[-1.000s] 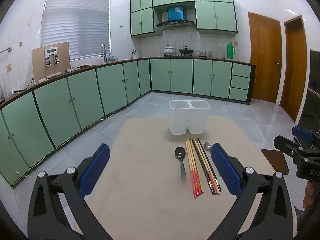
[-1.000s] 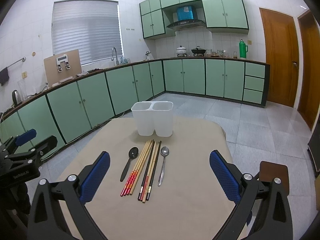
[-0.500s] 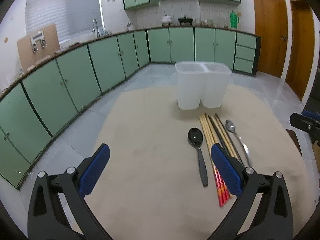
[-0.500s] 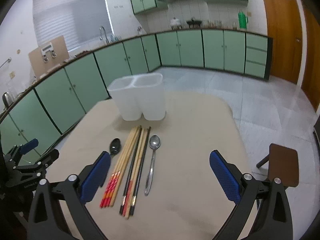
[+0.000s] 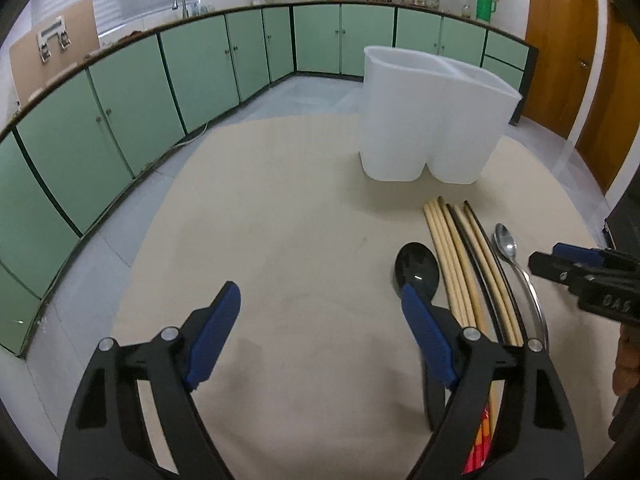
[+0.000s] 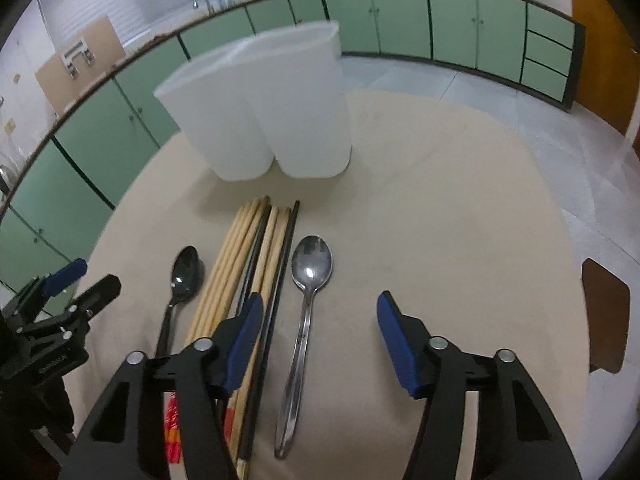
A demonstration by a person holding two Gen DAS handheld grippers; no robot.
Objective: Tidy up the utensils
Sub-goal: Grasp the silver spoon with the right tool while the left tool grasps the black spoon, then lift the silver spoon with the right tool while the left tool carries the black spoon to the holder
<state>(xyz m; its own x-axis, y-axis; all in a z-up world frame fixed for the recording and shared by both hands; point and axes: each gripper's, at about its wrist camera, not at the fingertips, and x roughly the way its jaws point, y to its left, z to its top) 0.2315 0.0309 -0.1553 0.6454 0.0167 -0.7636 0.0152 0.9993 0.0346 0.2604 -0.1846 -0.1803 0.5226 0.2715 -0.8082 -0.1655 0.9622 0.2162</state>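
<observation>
A white two-compartment holder [image 5: 432,116] [image 6: 264,104] stands at the back of the beige table [image 5: 280,240]. In front of it lie a black spoon [image 5: 416,266] [image 6: 185,276], several chopsticks [image 5: 464,264] [image 6: 256,256] side by side, and a metal spoon [image 5: 516,264] [image 6: 308,300]. My left gripper [image 5: 320,332] is open and empty, low over the table, its right finger over the black spoon's handle. My right gripper [image 6: 320,336] is open and empty, straddling the metal spoon's handle. Each gripper also shows in the other's view: the right [image 5: 588,280], the left [image 6: 60,312].
Green cabinets [image 5: 200,68] run along the kitchen walls behind the table. A brown stool [image 6: 604,316] stands off the table's right edge. Wooden doors [image 5: 560,48] are at the far right.
Both grippers have moved forward and down toward the utensils. The holder and utensils look much larger and closer. The fingers of both stand somewhat closer together than before.
</observation>
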